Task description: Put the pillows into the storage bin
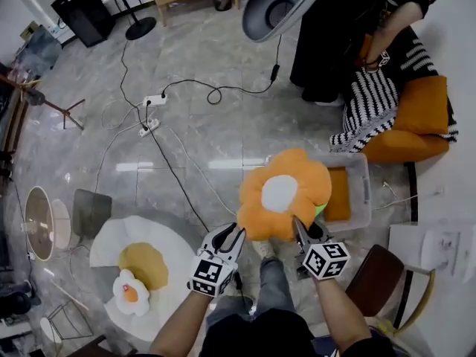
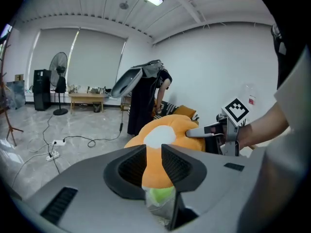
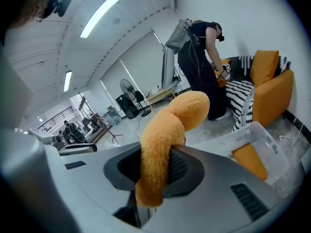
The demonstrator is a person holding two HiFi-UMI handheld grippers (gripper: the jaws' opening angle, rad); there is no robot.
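An orange flower-shaped pillow (image 1: 286,192) with a white middle hangs in the air between both grippers. My left gripper (image 1: 232,233) is shut on its lower left petal (image 2: 158,171), and my right gripper (image 1: 301,227) is shut on its lower right edge (image 3: 155,159). The pillow hangs over the left end of the clear plastic storage bin (image 1: 361,171) on the floor. An orange pillow (image 1: 338,193) lies inside the bin (image 3: 265,140). A small green patch (image 2: 160,195) shows under the held pillow.
A fried-egg pillow (image 1: 130,292) and a yellow pillow (image 1: 143,262) lie on a white round mat at lower left. A person in black (image 1: 342,36) bends over the orange sofa (image 1: 416,125) with a striped blanket. Cables and a power strip (image 1: 154,100) cross the floor. A wooden chair (image 1: 387,281) stands at right.
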